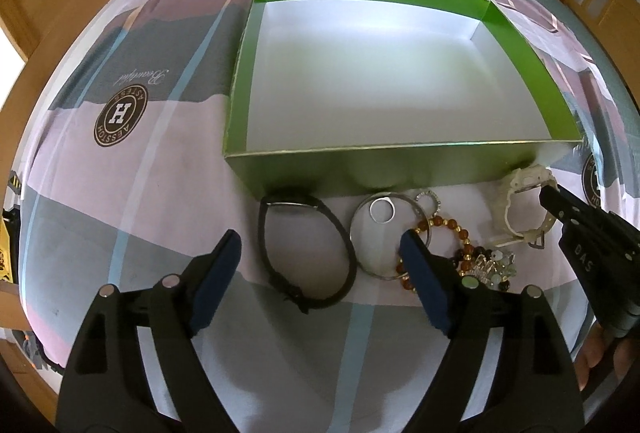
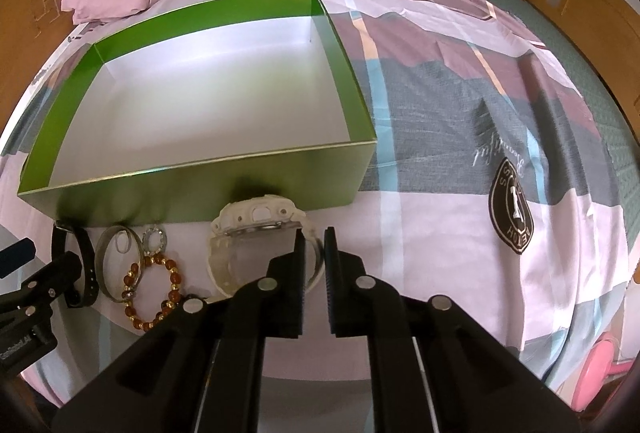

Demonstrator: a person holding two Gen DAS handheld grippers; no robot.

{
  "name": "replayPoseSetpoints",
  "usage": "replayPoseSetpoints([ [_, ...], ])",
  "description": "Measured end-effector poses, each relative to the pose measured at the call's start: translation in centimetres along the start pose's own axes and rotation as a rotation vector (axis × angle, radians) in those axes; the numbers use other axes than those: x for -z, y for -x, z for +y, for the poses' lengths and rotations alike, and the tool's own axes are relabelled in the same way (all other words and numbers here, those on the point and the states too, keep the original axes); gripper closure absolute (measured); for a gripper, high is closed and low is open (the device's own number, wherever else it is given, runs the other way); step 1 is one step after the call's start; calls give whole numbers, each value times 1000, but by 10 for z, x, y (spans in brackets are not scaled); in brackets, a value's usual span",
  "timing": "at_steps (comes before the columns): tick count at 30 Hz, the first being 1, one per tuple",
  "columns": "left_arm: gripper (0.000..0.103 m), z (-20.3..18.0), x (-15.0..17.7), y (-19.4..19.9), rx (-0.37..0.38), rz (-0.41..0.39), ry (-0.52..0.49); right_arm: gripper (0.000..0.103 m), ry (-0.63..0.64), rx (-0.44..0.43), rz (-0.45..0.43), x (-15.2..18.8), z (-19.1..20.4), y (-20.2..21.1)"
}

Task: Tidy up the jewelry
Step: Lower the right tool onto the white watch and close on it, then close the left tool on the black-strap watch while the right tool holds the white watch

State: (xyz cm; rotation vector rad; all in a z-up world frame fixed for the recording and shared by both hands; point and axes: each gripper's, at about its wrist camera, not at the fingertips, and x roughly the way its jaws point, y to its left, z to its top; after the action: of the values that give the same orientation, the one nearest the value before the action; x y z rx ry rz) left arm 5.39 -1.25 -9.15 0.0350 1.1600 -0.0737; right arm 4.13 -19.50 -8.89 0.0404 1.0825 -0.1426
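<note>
Left wrist: bedsheet (image 1: 80, 169) badge (image 1: 120, 119) reads "H".

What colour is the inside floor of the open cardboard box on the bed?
White, with green walls; the open cardboard box shows it best in the left wrist view.

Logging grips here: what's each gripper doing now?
Left gripper: open, holding nothing.
Right gripper: closed on the white plastic watch strap.
</note>
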Motion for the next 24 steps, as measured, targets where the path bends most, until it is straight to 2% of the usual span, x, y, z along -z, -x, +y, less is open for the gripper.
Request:
replayPoseSetpoints([
  [8,17,-1,2,-2,-7,4,-9,93,-1,-2,-11,0,2,3],
  [13,17,-7,3,-5,-17,7,-34,93,5,3,-18,0,2,6],
  [14,19,-9,4,-7,-26,6,-44,93,4,7,-21,-1,1,7],
  [19,48,-15,6,-18,-38,37,-67,93,-1,-4,-16,-1,-3,10],
  [21,69,-17,6,-23,-41,52,-65,93,6,-8,-16,0,-3,13],
  [24,86,-16,7,-28,-36,62,-48,93,9,-13,-19,1,-7,16],
])
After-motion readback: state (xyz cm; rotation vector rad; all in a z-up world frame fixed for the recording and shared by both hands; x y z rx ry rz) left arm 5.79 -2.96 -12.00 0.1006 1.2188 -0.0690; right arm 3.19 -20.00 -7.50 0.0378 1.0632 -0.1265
